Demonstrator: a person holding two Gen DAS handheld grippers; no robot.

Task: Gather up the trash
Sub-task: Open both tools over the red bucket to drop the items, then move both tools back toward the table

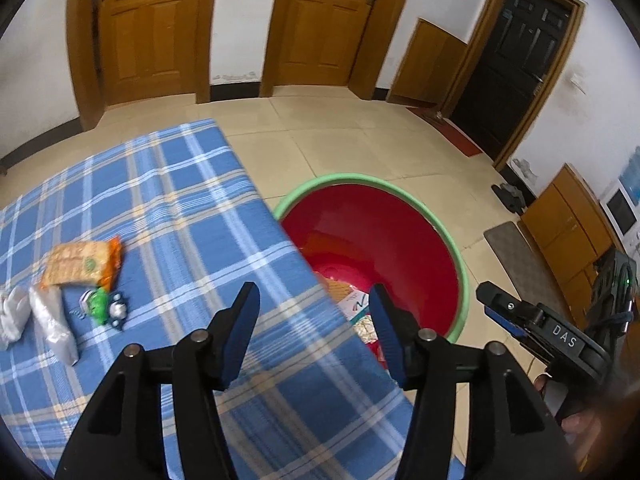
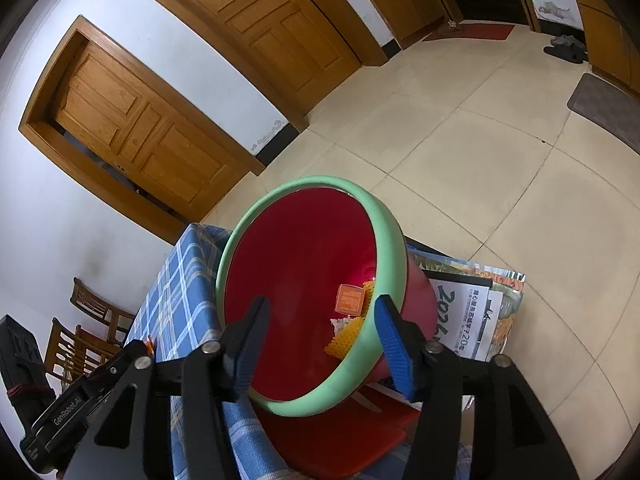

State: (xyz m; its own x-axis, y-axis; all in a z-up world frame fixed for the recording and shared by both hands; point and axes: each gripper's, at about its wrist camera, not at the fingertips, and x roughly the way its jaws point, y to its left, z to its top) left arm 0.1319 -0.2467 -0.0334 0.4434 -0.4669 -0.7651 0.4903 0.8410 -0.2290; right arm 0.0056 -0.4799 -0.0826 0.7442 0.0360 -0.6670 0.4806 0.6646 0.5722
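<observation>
A red bin with a green rim (image 1: 460, 264) stands beside the blue plaid table (image 1: 168, 208); it also shows in the right wrist view (image 2: 384, 232), holding an orange packet (image 2: 351, 298) and yellow wrappers. On the table's left lie an orange snack bag (image 1: 80, 264), a green wrapper (image 1: 98, 304), a clear plastic bag (image 1: 52, 320) and white crumpled paper (image 1: 12, 316). My left gripper (image 1: 314, 336) is open and empty above the table's edge. My right gripper (image 2: 320, 344) is open and empty over the bin's mouth.
Wooden doors (image 1: 152, 28) line the far wall. A calendar poster (image 2: 468, 316) lies under the bin on a red stool (image 2: 340, 436). Wooden chairs (image 2: 84, 332) stand left of the table. Floor mats (image 1: 516, 256) and shoes (image 1: 510, 196) lie right.
</observation>
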